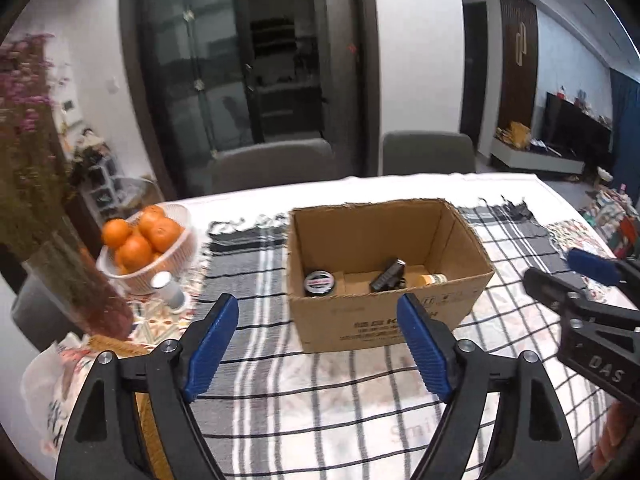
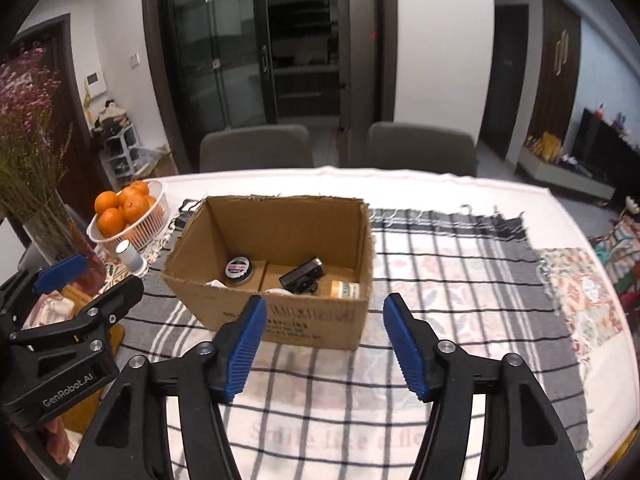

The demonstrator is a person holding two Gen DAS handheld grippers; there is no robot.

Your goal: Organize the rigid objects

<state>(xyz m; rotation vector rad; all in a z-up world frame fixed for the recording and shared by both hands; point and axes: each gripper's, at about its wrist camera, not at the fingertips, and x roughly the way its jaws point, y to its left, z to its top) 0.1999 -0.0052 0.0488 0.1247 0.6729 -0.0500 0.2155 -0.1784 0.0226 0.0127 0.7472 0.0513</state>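
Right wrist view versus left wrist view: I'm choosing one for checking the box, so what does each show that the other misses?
Only the right wrist view shows a white object by the box's near wall. Only the left shows the right hand-held gripper from the side. Both show the cardboard box, its round tin, black device, yellow bottle, and the basket of oranges.

Room ref = dark-framed glass door (image 2: 244,52), centre of the back wall. White walls (image 2: 440,40) either side of it; white pillar to its right. Two grey chairs (image 2: 256,148) just in front of it, at the surface's far edge. Shelf rack (image 2: 120,152) with clutter left of the door. Further right: dark wood door (image 2: 560,64), then a TV unit (image 1: 576,132). Lighting dim, indoor.
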